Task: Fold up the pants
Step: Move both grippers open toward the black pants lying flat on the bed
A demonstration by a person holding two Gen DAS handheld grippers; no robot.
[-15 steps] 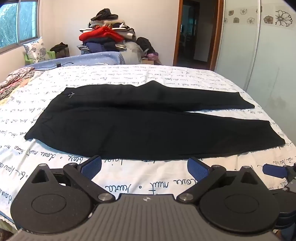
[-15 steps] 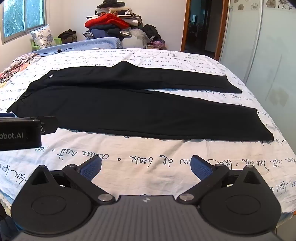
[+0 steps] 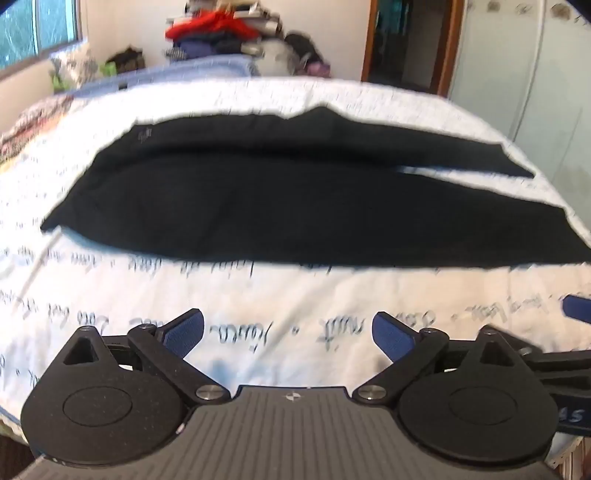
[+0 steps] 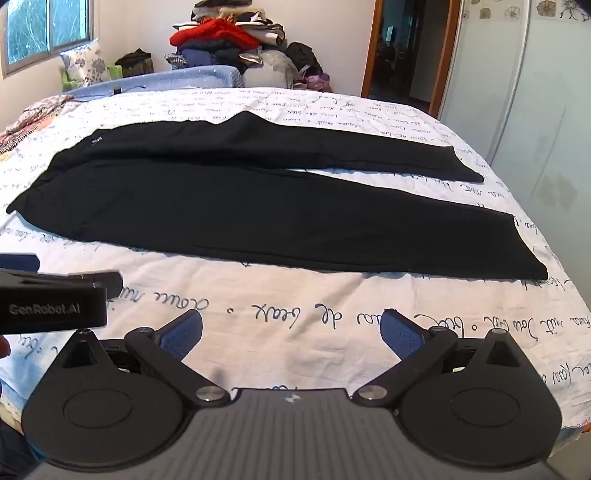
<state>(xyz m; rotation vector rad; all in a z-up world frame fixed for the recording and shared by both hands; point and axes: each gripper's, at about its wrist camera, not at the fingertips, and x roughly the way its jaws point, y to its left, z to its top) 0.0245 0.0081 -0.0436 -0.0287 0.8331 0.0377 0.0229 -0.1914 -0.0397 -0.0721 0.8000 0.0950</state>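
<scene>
Jaws: both pairs stand spread wide with nothing between them; the left gripper [image 3: 288, 328] and the right gripper [image 4: 291, 328] each show blue pads apart over bare sheet.
Around the room: a tall clothes pile [image 4: 229, 40] topped with something red stands against the far wall behind a pale blue headboard [image 4: 177, 79]; a flowered pillow [image 4: 83, 61] sits under the window [image 4: 48, 29]; an open doorway [image 4: 402, 51] lies to the right, and next to it a pale wardrobe door [image 4: 546, 110].
In the way: nothing lies on the sheet between either gripper and the cloth (only printed script).
Bed: its white sheet [image 4: 332, 321] is covered in cursive writing.
Pants: black pants [image 4: 229, 206] lie flat across the middle of the bed, waist to the left, both legs running right and parting into a narrow wedge of sheet near the hems; a small pale mark shows near the waistband.
Hold: both grippers hover low at the near edge of the bed, side by side, pointing at the near leg, short of the cloth and not touching it.
Picture quality: the left wrist view is smeared (details there are soft).
</scene>
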